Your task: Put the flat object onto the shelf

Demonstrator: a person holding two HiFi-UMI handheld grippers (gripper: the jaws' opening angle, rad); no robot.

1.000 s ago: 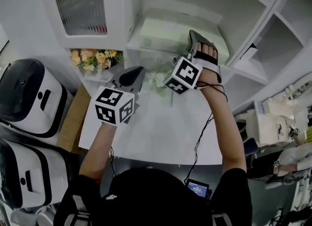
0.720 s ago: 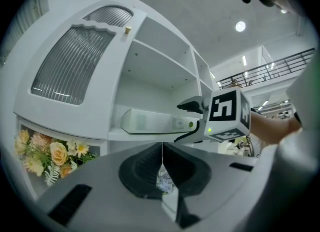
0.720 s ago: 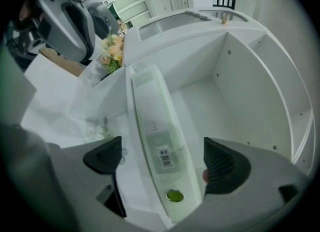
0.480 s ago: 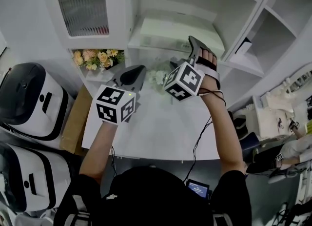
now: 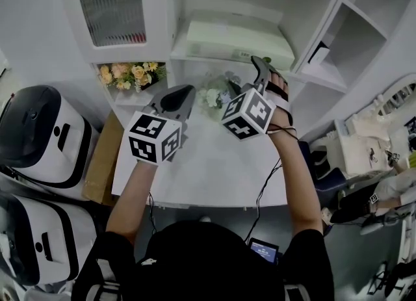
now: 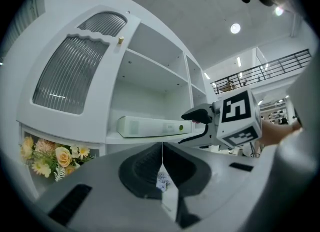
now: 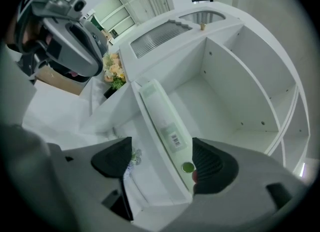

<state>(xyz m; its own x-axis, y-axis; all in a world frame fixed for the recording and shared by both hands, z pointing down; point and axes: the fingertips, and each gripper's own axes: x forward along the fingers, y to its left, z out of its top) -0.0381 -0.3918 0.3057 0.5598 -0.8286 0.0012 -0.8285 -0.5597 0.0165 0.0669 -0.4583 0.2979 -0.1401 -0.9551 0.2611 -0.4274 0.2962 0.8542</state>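
Observation:
The flat object is a long pale green box (image 5: 234, 38) lying on the white shelf (image 5: 195, 58) of the cabinet. In the right gripper view the box (image 7: 165, 121) runs along the shelf beyond the jaws. My right gripper (image 5: 261, 67) hangs just in front of the box's right end. Its jaws are closing, and neither pad touches the box. My left gripper (image 5: 182, 95) is shut and empty, lower and to the left over the table. The left gripper view shows its jaws (image 6: 161, 148) meeting, with the box (image 6: 150, 127) and my right gripper (image 6: 185, 128) behind.
A white table (image 5: 214, 163) stands below the shelf. Orange and yellow flowers (image 5: 127, 75) fill the nook at left, pale flowers (image 5: 211, 96) sit under the shelf. Two white and black appliances (image 5: 36, 127) and a cardboard box (image 5: 97, 160) stand at left. A ribbed-glass door (image 5: 107, 7) is above left.
My right gripper has drawn back slightly from the shelf and its jaws have narrowed. The box stays on the shelf. The left gripper has barely moved.

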